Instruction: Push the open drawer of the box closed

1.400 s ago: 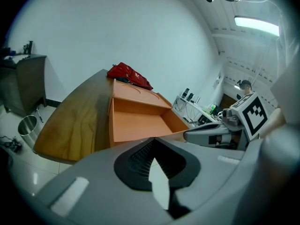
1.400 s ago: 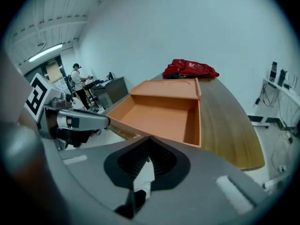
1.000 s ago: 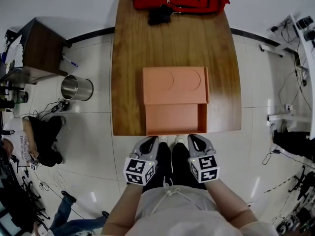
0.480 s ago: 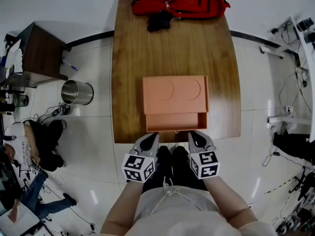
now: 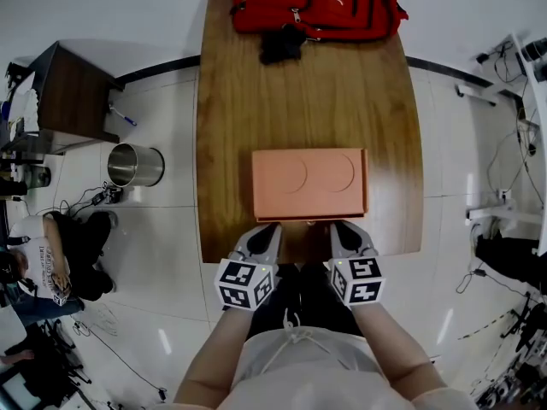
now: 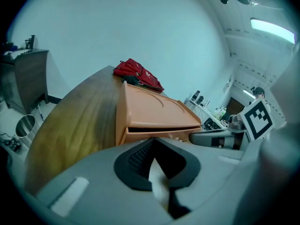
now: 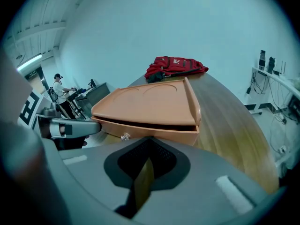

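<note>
Left hand-held gripper [image 5: 265, 229] and right hand-held gripper [image 5: 346, 227]: each has its jaws drawn together to a thin slit and holds nothing. Both tips point to 12 o'clock and lie at the near face of the orange box [image 5: 309, 182]; whether they touch it cannot be told. The drawer [image 7: 154, 134] sits almost fully inside the box, with a dark gap showing beneath the lid and a small knob [image 7: 125, 136] on its front. The box lies flat near the 6 o'clock edge of the wooden counter [image 5: 231, 101]. At the counter's 12 o'clock end lies a red backpack [image 5: 316, 2], with a black item [image 5: 280, 45] touching its near side. Beyond the counter is a pale tiled floor [image 5: 162, 229], with a steel bin [image 5: 134, 164] at 9 o'clock, a dark cabinet [image 5: 73, 92] at 10 o'clock, a seated person [image 5: 51, 254] at 8 o'clock and loose cables [image 5: 513, 161] at 3 o'clock.
</note>
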Action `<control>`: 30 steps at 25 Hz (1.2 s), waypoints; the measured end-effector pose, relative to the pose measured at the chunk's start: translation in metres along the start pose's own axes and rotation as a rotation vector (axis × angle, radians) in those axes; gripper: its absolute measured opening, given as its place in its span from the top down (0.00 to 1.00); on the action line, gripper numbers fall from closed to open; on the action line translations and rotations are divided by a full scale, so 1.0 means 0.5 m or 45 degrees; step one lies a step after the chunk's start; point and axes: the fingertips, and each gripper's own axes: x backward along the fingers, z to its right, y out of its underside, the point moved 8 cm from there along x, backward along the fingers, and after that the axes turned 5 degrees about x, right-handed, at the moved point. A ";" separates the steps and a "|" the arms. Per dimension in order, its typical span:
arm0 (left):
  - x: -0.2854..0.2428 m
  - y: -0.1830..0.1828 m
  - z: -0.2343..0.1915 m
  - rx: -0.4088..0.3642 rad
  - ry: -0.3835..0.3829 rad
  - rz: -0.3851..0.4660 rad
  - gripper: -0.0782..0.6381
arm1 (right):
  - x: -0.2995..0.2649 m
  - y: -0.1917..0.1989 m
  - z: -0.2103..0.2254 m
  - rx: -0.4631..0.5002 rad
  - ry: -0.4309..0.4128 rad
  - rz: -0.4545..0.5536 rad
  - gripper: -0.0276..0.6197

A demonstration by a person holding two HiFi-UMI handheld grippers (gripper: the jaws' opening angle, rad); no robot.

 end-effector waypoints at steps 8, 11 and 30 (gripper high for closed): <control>-0.014 -0.017 -0.006 0.028 0.001 -0.002 0.88 | -0.017 -0.015 0.010 0.023 0.001 -0.015 0.95; -0.003 -0.017 0.001 0.025 0.021 0.008 0.88 | -0.009 -0.015 0.013 0.032 0.004 -0.019 0.95; 0.325 -0.151 0.201 -0.460 0.302 0.526 0.88 | 0.346 -0.128 -0.093 0.254 -0.025 0.654 0.95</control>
